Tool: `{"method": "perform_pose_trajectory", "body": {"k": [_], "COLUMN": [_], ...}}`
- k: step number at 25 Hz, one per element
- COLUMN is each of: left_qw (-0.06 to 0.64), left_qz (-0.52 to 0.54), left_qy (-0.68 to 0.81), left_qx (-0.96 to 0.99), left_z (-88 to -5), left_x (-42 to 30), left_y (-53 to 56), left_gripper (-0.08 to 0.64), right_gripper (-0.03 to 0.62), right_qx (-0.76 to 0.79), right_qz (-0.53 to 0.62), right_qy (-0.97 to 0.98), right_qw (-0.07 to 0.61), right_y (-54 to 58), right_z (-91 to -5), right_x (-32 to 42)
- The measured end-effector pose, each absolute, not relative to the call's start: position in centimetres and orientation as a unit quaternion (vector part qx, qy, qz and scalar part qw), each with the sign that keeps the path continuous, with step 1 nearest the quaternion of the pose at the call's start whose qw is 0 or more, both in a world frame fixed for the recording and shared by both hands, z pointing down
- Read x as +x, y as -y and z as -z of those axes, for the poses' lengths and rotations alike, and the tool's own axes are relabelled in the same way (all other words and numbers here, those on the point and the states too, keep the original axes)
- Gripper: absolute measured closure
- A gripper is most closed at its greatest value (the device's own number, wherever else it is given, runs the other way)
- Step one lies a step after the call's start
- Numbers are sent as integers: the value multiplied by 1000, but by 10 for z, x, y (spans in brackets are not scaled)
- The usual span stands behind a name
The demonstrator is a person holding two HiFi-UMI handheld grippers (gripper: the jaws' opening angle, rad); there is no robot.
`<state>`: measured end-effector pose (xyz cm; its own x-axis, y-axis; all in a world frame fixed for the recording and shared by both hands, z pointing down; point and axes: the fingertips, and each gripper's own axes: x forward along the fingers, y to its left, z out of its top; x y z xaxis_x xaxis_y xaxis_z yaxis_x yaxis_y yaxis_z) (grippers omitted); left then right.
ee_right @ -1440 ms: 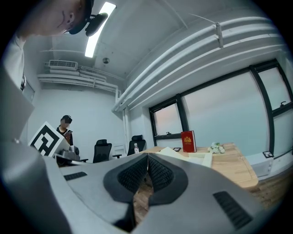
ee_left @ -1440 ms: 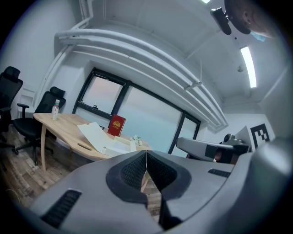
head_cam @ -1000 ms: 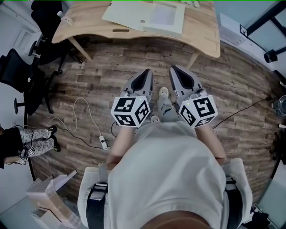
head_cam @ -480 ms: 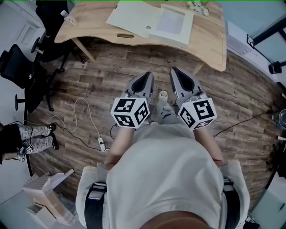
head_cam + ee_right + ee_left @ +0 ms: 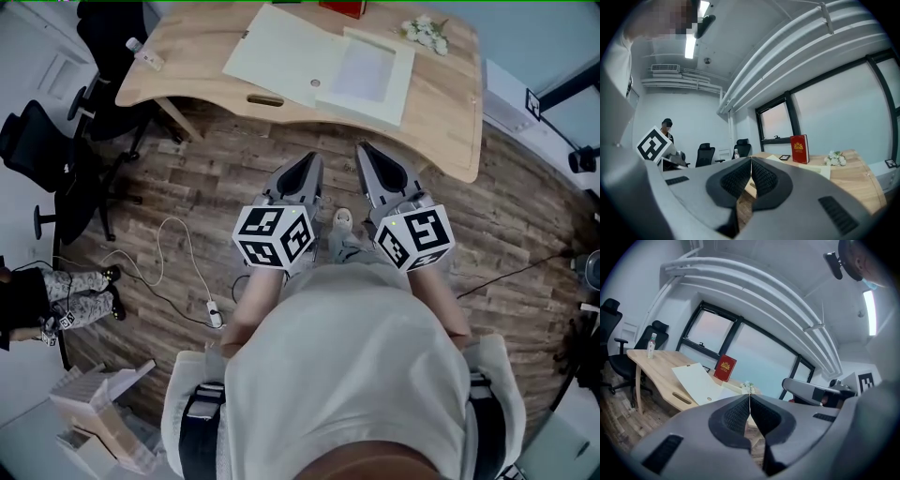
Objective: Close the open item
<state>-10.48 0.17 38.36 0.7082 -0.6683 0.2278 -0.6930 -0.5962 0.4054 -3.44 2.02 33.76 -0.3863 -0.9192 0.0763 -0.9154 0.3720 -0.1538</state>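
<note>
The desk (image 5: 187, 66) stands across a strip of wood floor (image 5: 234, 159) from the person, with only that floor between its front edge and the two grippers. A bottle (image 5: 141, 49) stands at the desk's left end. A red book (image 5: 342, 7) stands upright at the back edge, and white flowers (image 5: 427, 33) lie near the back right corner. Black chairs (image 5: 42, 150) crowd the floor to the left, a white cable (image 5: 178, 253) loops nearby, and boxes (image 5: 94, 412) sit lower left.

The folder (image 5: 319, 66) lies open and flat mid-desk. Its two cream halves are spread side by side, the left one reaching close to the front edge. The right one carries a paler sheet.

The left gripper (image 5: 307, 161) and right gripper (image 5: 370, 155) are held side by side close to the body, well short of the desk. Each has its jaws pressed together with nothing between them.
</note>
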Motion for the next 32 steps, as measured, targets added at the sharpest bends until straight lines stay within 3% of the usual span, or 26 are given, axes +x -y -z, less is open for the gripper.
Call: {"method": "perform_pose_trajectory", "body": {"k": [32], "left_qw": [269], "left_qz": [0], "left_qy": [439], "left_qx": [857], "left_z": [-390], "left_x": [-46], "left_y": [147], "left_gripper": [538], "right_gripper": [572], "right_qx": [-520], "right_qz": [86], "right_qy": [-850], "right_qw": [22], "right_y": [136], "right_z": [-340], "right_x": [52]}}
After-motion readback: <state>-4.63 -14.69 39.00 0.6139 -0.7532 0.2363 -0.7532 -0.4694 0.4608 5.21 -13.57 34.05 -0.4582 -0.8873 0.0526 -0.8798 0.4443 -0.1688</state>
